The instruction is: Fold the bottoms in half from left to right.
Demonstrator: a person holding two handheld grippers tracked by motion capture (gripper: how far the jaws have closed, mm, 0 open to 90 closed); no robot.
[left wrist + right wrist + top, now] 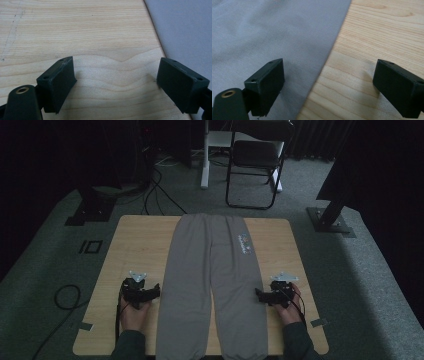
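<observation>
- The person's forearms come in from the near edge of the wooden worktop (135, 250), one on each side of a pair of grey trousers (212, 285).
- The left hand-held gripper (154, 291) rests on bare wood just beside the outer edge of the trousers' left leg, and points toward the cloth.
- In the left gripper view its jaws stand wide apart with only wood grain between them; the left hand-held gripper (116, 82) holds nothing, and the grey cloth (185, 27) runs along the right edge, close by the right jaw.
- The right hand-held gripper (258, 293) sits at the outer edge of the other leg, pointing inward at it.
- In the right gripper view the jaws of the right hand-held gripper (328, 85) are likewise spread wide and grip nothing; one jaw hangs over the grey fabric (269, 32), the other over bare wood (387, 30), so the leg's edge runs between them.
- The trousers lie flat and lengthwise down the middle of the worktop, cuffs at the near edge, waistband at the far edge.
- A small coloured print (245, 243) sits near the waistband on the right side.
- Beyond the worktop, on the grey carpet, stands a dark folding chair (256, 162), with black cables (160, 190) trailing to its left.
</observation>
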